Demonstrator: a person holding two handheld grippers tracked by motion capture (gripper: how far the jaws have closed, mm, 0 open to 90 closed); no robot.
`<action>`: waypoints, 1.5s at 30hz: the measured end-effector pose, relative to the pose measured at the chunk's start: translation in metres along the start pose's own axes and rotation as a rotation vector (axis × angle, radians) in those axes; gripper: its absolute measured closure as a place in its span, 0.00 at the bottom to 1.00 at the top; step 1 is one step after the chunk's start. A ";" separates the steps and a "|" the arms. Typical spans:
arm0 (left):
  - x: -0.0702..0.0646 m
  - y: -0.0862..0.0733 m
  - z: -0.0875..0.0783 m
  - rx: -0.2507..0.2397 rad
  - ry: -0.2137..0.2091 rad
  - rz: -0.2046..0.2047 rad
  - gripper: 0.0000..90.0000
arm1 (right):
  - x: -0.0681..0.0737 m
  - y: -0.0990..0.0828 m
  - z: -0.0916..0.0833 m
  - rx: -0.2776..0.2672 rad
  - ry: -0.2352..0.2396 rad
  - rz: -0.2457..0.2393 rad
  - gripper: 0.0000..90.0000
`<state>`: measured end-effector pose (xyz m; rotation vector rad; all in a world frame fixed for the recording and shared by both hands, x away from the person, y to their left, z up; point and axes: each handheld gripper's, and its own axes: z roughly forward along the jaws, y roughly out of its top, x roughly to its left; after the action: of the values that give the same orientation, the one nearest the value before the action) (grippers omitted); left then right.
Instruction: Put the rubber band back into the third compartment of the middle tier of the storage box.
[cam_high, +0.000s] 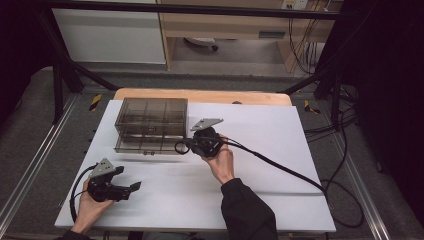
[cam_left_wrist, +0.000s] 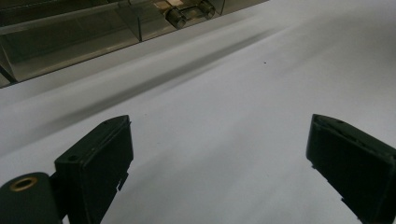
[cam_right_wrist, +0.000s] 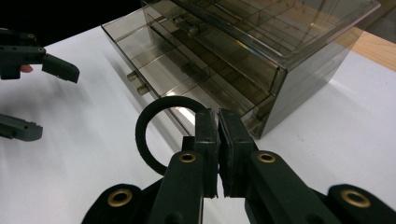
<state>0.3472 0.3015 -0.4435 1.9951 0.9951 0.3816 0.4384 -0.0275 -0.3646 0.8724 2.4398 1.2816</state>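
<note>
At the centre of the high view, the right hand-held gripper was clamped on a black ring, its jaws pressed together on the band. The ring stuck out to the left of the jaws, held off the white bench just in front of the lower right corner of a smoky clear drawer box. In the right gripper view the ring curved up at centre frame, pinched at its right side between the two black pads, with most of the loop free to the left. Behind it the drawer box filled the upper right of the frame, its small round knobs facing the camera and its inner dividers showing through the tinted walls.

The left hand-held gripper sat at the lower left of the high view, low over the bench and well apart from the box. Its jaws stood wide with nothing between them. In the left gripper view the two black pads rose from the lower corners of the frame over bare white surface, and the front edge of the drawer box ran across the upper left. A black cable trailed from the right hand-held gripper toward the lower right of the high view.
</note>
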 end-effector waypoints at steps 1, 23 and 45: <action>0.000 0.000 0.000 0.001 0.000 0.001 0.08 | 0.000 0.001 0.001 0.000 0.001 -0.003 0.97; 0.000 0.000 0.000 0.000 -0.001 0.002 0.08 | -0.001 0.009 0.035 0.015 -0.011 0.013 0.97; 0.000 0.000 0.000 0.000 -0.003 0.000 0.08 | -0.008 0.010 0.057 0.017 -0.032 0.029 0.97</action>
<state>0.3471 0.3014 -0.4437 1.9947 0.9934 0.3785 0.4755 0.0091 -0.3901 0.9294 2.4251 1.2484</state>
